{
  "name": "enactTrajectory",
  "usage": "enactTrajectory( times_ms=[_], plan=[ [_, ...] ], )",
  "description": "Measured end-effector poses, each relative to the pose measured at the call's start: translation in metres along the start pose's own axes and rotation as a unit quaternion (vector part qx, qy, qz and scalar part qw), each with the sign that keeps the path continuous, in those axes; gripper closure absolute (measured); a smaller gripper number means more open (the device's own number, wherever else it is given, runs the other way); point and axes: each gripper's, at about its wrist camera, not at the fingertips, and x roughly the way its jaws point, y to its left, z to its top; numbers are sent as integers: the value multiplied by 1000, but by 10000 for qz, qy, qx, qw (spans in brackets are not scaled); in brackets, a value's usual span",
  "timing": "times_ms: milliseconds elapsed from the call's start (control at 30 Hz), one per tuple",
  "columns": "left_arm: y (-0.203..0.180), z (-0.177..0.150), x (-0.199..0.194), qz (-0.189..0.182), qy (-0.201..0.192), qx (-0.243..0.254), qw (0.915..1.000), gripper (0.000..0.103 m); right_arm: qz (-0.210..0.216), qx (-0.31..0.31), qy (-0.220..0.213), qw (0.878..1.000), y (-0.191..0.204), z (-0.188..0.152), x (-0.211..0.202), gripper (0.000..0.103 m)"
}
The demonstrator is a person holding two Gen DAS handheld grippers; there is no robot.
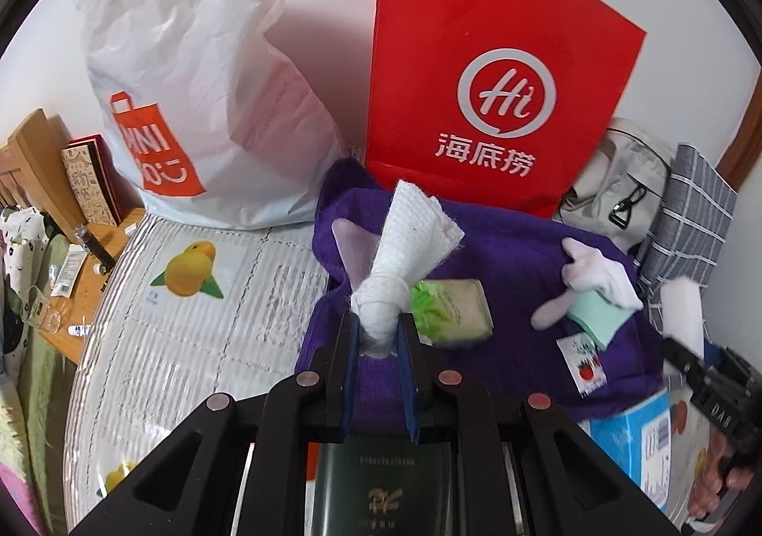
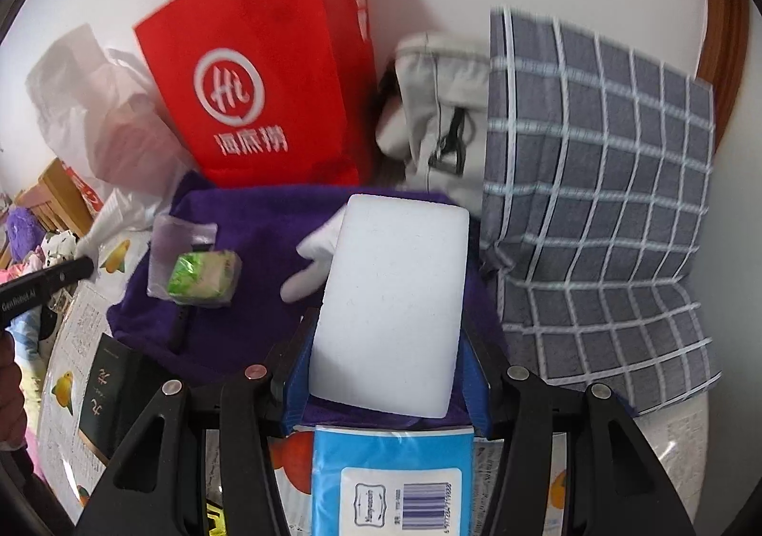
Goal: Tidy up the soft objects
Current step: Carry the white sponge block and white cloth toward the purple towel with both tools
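In the left wrist view my left gripper [image 1: 379,322] is shut on the knotted end of a white paper towel [image 1: 409,236], held above a purple towel [image 1: 500,260]. On that towel lie a green tissue pack [image 1: 452,312], a white glove [image 1: 595,272], a pale green pad [image 1: 595,317] and a small tomato-print packet [image 1: 588,364]. In the right wrist view my right gripper [image 2: 388,331] is shut on a white foam block [image 2: 395,293], which stands up between the blue fingers [image 2: 297,383] over the purple towel [image 2: 247,250]. The block hides part of the white glove [image 2: 314,260].
A red paper bag [image 1: 500,60] and a white plastic bag [image 1: 200,84] stand against the wall. A grey bag [image 2: 438,107] and a checked pillow [image 2: 595,203] sit at the right. A blue tissue pack [image 2: 390,479] and a dark booklet [image 1: 381,488] lie near me.
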Motion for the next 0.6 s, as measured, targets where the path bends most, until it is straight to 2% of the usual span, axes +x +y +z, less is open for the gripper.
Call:
enactTrajectory(
  times_ms=[300, 433, 600],
  plan=[
    [-1, 6, 37, -37, 160, -6, 9999, 87, -36, -476, 332, 9983, 15, -6, 34, 50],
    [2, 4, 56, -29, 387, -43, 9992, 87, -115, -539, 418, 9976, 17, -8, 46, 50],
    [0, 3, 67, -92, 498, 24, 9987, 87, -7, -408, 595, 9974, 9, -8, 60, 50]
  ],
)
